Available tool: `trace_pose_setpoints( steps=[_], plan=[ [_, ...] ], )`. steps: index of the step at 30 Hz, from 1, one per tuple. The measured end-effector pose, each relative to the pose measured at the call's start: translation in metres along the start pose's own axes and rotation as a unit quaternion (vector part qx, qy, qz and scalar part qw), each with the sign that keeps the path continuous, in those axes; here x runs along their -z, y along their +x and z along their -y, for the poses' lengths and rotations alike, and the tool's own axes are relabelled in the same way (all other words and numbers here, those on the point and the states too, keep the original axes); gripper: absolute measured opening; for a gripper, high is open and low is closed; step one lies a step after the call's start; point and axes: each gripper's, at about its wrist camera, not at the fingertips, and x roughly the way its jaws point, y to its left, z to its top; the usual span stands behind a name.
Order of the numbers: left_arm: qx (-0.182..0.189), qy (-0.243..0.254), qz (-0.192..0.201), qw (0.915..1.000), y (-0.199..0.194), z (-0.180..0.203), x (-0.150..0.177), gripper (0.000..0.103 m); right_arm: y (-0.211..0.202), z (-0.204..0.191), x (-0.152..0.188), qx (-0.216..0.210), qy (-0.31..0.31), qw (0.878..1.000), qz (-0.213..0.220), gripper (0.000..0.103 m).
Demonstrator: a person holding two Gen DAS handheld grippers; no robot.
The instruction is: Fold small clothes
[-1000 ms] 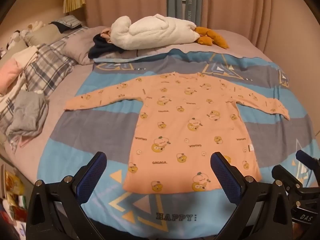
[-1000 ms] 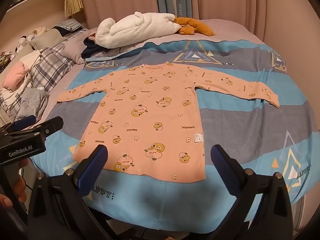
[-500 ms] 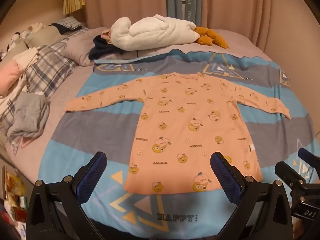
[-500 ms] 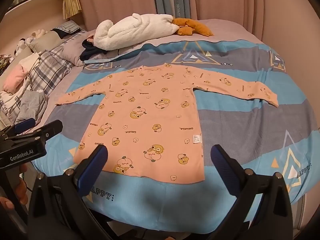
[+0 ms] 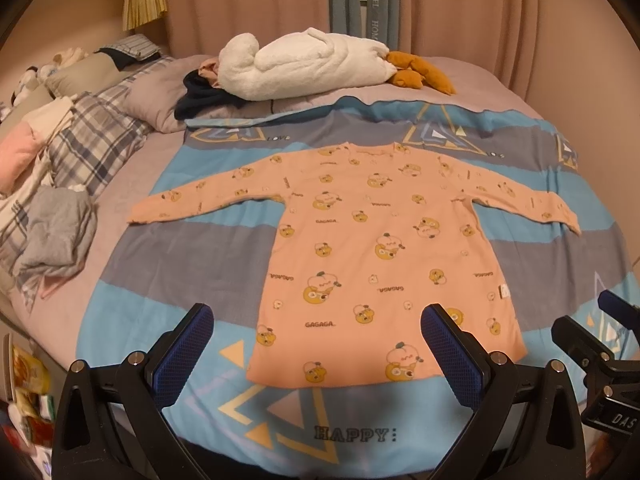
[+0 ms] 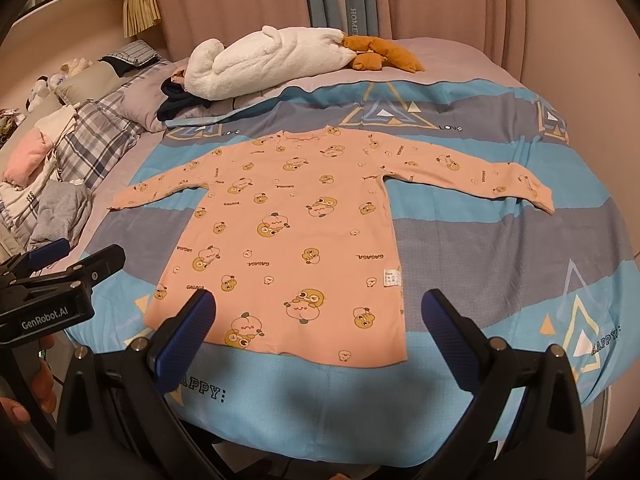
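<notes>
Hovering both wide-open, empty grippers, left gripper (image 5: pixel 316 340) and right gripper (image 6: pixel 320 328), near the hem of the peach long-sleeved cartoon-print cotton top (image 5: pixel 376 256) lying flat on the blue-grey striped bedspread (image 5: pixel 168 312), we should pinch sleeve cuffs cleanly, single layer.

We see both views in dim, warm indoor light; colours lean orange; fisheye bending curves the bed (image 5: pixel 500 92) and blackens the corners; a soft shadow falls on the blanket (image 6: pixel 320 396) near the camera; no glare.
</notes>
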Motion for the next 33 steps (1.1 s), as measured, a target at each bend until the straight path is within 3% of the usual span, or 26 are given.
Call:
trace_pose_setpoints(
  steps=[33],
  plan=[
    [0.002,0.015,-0.009,0.9998,0.0041,0.0029,0.0076,0.102,-0.0008,0.0026,0.0001,0.001,0.002,1.000,0.002,0.103]
  ],
)
